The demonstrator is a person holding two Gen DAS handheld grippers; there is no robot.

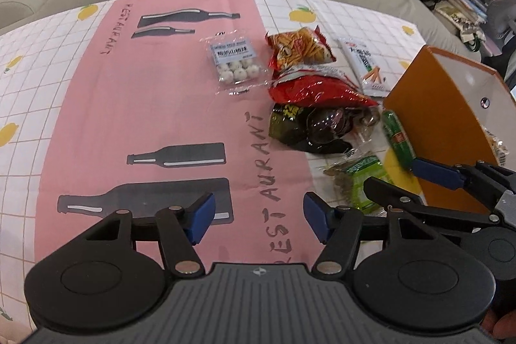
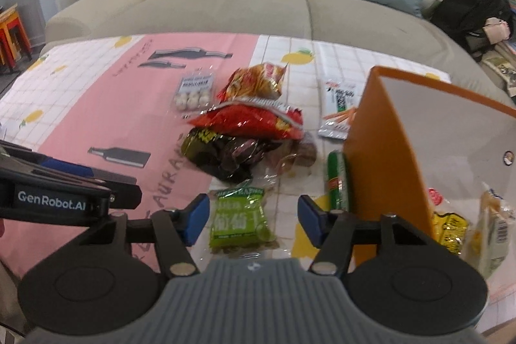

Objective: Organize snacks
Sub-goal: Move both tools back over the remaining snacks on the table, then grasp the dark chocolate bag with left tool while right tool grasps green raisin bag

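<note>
the left gripper (image 1: 258, 220) is held with its jaws apart over the pink tabletop (image 1: 145, 105), nothing between them. the right gripper (image 2: 251, 220) is likewise spread wide, hung just above the green snack packet (image 2: 240, 220). left of the orange box (image 2: 380, 150) a pile of snack bags (image 2: 251, 124) is heaped, a green stick (image 2: 337, 181) touching the box's wall; more packets (image 2: 450, 226) are seen inside it.

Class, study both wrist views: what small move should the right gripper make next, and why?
Probably lower the right gripper onto the light green snack packet and close. Its jaws are open, the packet lies flat right between them, and the orange box, already holding snacks, stands just to the right.
</note>
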